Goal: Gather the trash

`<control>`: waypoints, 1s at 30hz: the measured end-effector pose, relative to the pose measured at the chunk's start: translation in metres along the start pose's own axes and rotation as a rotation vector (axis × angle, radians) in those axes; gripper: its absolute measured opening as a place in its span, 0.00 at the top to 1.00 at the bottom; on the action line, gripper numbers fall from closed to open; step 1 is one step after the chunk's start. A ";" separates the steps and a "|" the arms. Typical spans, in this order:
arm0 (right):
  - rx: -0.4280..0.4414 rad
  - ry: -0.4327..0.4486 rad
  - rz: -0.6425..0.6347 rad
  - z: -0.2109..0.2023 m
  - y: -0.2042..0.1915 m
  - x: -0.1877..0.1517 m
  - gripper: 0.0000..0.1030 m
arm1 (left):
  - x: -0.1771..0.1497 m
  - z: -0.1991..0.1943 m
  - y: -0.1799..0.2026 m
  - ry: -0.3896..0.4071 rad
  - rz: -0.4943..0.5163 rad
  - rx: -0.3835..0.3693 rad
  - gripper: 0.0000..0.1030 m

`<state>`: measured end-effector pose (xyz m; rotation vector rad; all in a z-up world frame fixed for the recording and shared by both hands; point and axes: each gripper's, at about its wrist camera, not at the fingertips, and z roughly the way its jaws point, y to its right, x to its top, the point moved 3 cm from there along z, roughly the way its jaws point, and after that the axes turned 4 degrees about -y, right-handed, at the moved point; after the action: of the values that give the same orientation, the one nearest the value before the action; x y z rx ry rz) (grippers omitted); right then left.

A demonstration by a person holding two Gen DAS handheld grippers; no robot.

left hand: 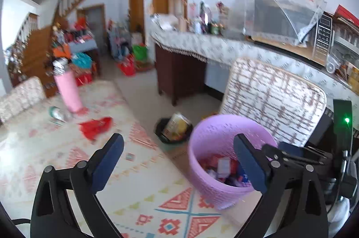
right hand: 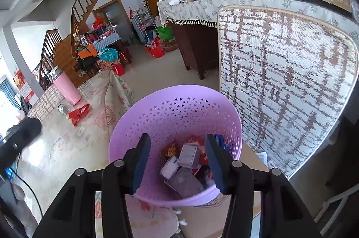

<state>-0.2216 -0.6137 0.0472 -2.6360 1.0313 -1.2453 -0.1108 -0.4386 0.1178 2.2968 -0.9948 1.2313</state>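
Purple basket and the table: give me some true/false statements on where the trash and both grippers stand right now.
1. The purple basket already holds trash. True.
2. The right gripper grips a wrapper. False: its fingers stand apart over the basket with nothing between them.
3. A red wrapper lies on the table. True.
4. The pink tumbler lies on its side. False: it stands upright.
5. The left gripper is shut. False: it is wide open and empty.
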 end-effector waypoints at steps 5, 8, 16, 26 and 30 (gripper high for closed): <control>-0.005 0.008 -0.015 -0.015 -0.010 -0.014 0.42 | -0.006 -0.022 -0.006 0.031 0.003 0.073 0.04; -0.008 0.013 -0.023 -0.023 -0.015 -0.020 0.41 | -0.011 -0.032 -0.010 0.040 -0.005 0.096 0.04; -0.021 0.045 -0.048 -0.048 -0.031 -0.039 0.38 | -0.027 -0.059 -0.017 0.061 -0.023 0.120 0.04; -0.053 0.064 -0.076 -0.069 -0.043 -0.060 0.35 | -0.048 -0.080 -0.008 0.075 0.000 0.117 0.04; -0.059 0.066 -0.070 -0.075 -0.041 -0.066 0.35 | -0.052 -0.084 -0.003 0.065 0.010 0.104 0.04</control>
<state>-0.2816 -0.5259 0.0671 -2.7147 1.0094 -1.3442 -0.1775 -0.3651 0.1219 2.3155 -0.9421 1.3825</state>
